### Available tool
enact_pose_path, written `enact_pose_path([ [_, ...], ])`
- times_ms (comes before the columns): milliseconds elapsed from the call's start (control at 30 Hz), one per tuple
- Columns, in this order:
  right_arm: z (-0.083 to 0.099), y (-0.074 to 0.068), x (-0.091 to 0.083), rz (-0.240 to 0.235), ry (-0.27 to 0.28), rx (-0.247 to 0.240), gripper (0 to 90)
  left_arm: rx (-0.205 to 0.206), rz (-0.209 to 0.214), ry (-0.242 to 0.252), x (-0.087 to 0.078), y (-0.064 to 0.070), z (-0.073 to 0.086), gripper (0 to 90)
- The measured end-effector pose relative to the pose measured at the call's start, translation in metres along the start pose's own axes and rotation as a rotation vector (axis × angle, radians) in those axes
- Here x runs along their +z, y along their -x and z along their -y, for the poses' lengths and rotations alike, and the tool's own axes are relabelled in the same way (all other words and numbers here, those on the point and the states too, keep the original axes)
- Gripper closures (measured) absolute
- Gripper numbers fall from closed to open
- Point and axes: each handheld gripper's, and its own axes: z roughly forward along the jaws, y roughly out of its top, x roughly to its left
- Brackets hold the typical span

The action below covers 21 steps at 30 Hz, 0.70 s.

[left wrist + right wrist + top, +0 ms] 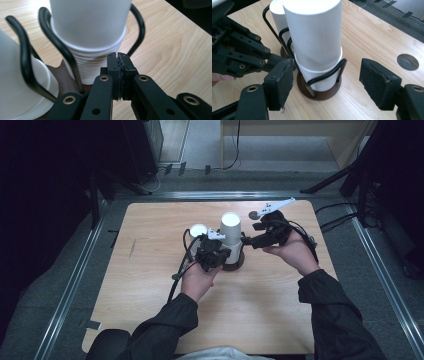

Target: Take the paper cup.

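On the table, cup stack (317, 47) upright, left gripper (119, 65) closed empty, right gripper (327, 82) wide.

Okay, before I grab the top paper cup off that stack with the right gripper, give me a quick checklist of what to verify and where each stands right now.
1. Right gripper open wide enough for the cup: ok, jaws stand apart on either side of the stack.
2. Tall white paper cup stack upright in its black wire holder: ok.
3. Left gripper steadying the holder: cannot tell; jaws are shut close to the wire, contact unclear.
4. Round brown base flat on the light wooden table: ok.
5. Top cup loose from the nested ones: cannot tell.
6. Second white cup stack out of the way: ok, it sits behind.
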Motion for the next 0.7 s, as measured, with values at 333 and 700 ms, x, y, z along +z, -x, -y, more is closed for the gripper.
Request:
enact_pose_path([
  [333,-0.014,-0.005,0.010,-0.012,-0.014,-0.025,26.0,-0.008,0.002,0.004,0.001,-0.005,-0.001,89.1],
  [700,-0.023,-0.011,0.015,-0.014,-0.012,-0.047,26.0,-0.008,0.007,0.001,0.001,-0.004,-0.001,88.5],
])
